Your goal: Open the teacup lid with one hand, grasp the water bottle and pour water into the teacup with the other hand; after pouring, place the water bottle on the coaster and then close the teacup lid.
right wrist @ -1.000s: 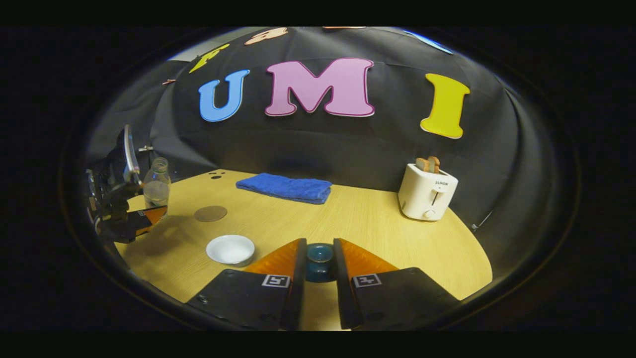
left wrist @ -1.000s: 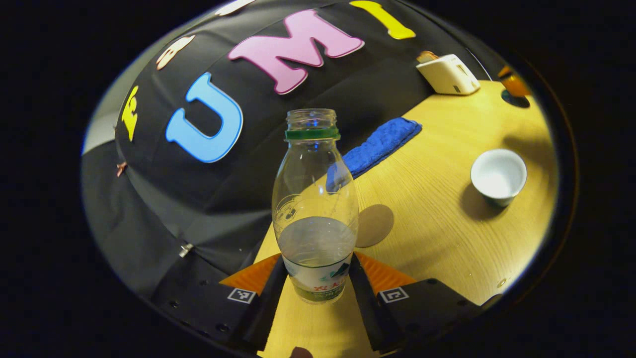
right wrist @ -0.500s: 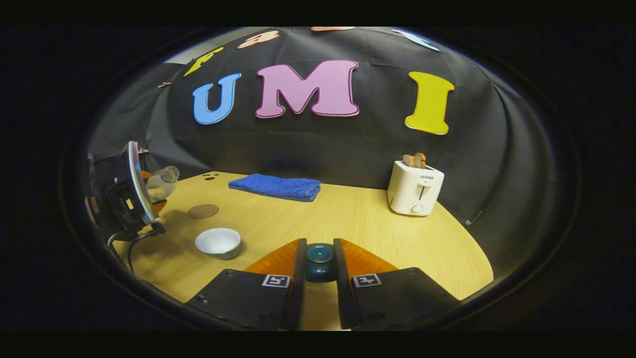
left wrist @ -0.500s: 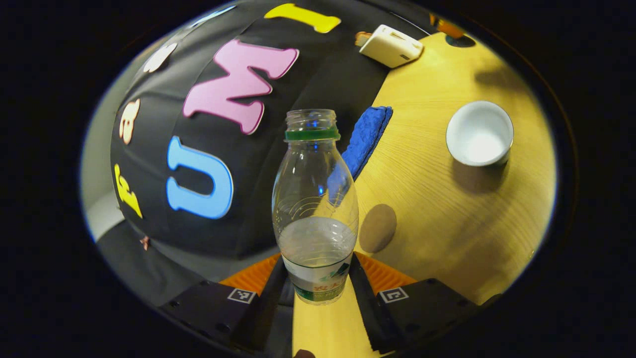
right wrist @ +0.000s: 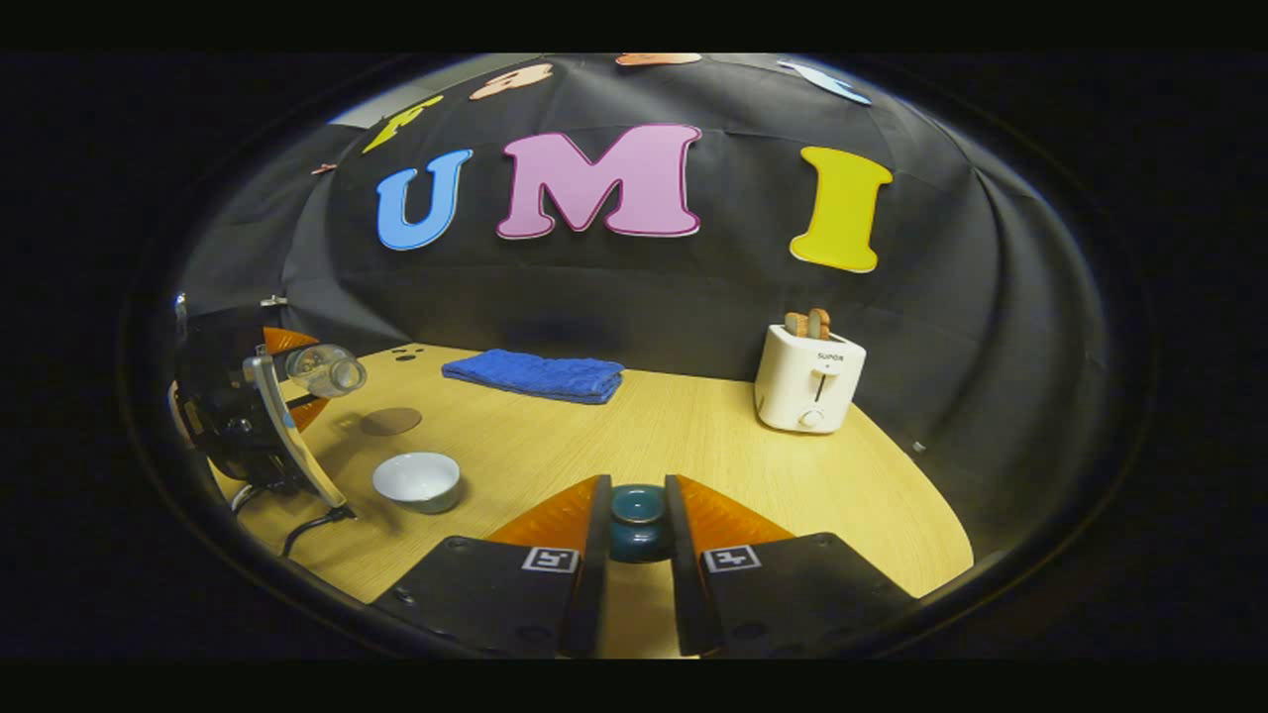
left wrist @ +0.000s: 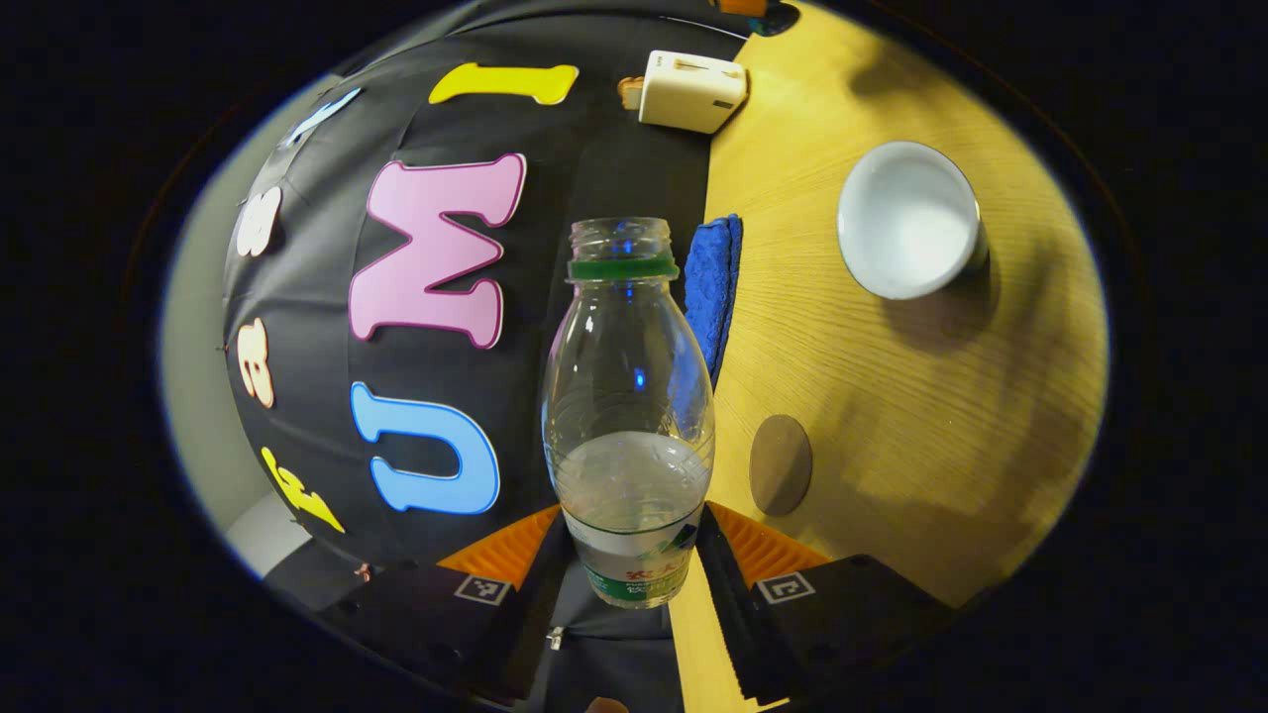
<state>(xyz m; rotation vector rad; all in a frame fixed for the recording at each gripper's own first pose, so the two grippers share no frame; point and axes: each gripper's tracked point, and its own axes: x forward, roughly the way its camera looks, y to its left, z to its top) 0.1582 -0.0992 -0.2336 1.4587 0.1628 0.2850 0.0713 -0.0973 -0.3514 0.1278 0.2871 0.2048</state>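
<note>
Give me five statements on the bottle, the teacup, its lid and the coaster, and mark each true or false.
1. The left gripper holds the water bottle. True.
2. The bottle wears a cap. False: its mouth is open.
3. The teacup is uncovered. True.
4. The bottle stands on the coaster. False: it is lifted and tipped toward the teacup, and the coaster is bare.
5. The right gripper holds the blue cloth. False: it is shut on the teacup lid.

Toaster: small dark brand word on its front, too small to trust. Water bottle, far left of toaster: label print illegible. Square code markers on right gripper and left gripper; no digits.
</note>
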